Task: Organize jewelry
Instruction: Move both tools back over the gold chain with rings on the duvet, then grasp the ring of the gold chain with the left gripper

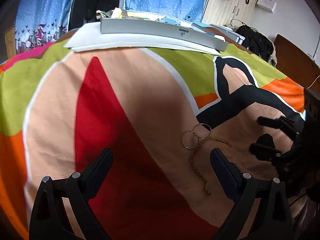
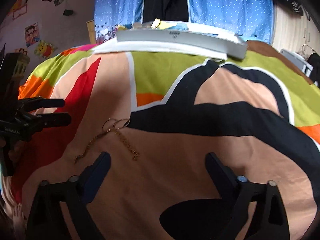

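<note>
Two thin metal hoops [image 1: 195, 135] lie linked on the colourful blanket [image 1: 60, 104], and a gold chain [image 1: 197, 160] trails from them toward me. My left gripper [image 1: 161, 156] hovers open over the red patch, just left of the chain, holding nothing. My right gripper [image 1: 258, 134] comes in from the right, open, with its tips a short way from the hoops. In the right wrist view the hoops [image 2: 118, 124] and the chain [image 2: 90, 146] lie ahead and left of my open right gripper [image 2: 158, 157]. The left gripper [image 2: 66, 111] stands open at the left edge.
A long grey box [image 1: 160, 30] filled with small items rests on a white board [image 1: 120, 42] at the blanket's far side. Blue curtains [image 2: 220, 6] hang behind it. A wooden wardrobe [image 1: 226, 6] and dark clothing [image 1: 258, 40] are at the right.
</note>
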`<state>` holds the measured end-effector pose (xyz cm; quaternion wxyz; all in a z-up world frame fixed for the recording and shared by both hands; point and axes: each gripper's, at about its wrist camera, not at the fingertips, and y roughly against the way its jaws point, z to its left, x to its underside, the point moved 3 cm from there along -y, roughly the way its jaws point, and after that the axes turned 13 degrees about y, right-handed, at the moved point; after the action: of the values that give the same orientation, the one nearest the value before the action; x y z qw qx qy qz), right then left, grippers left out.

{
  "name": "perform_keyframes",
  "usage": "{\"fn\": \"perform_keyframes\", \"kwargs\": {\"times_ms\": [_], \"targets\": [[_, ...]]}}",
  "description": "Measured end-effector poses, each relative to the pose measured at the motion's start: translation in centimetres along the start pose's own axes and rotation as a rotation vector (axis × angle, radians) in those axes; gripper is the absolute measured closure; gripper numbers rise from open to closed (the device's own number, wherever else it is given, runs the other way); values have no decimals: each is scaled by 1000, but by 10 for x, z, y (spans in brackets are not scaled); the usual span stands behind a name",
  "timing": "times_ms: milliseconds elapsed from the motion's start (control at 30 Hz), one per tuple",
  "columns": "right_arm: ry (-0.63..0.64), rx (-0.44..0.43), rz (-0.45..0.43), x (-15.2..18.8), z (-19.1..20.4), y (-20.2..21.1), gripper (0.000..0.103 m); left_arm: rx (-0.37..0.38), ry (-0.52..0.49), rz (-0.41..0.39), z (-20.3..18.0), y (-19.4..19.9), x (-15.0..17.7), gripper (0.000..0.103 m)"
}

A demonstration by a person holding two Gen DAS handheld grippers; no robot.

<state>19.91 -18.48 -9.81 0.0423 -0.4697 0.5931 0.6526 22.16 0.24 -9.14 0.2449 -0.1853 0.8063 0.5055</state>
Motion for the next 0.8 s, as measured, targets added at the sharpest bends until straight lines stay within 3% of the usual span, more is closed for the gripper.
{"fn": "perform_keyframes", "kwargs": {"times_ms": [67,133,300,500,800], "targets": [[11,-18,13,0,1,-6,21,20,2,15,-1,-5,-1,16],[21,-36,22,-1,2,-11,28,36,0,34,-2,-11,-2,35],[51,-77,41,-2,6,-21,48,77,-6,71,-7,-20,-5,58],[98,-116,63,-2,14,-31,55,128,-17,144,-15,-37,-9,89],[94,-133,79,-8,13,-43,63,76,13,258,-11,-66,-21,90]]}}
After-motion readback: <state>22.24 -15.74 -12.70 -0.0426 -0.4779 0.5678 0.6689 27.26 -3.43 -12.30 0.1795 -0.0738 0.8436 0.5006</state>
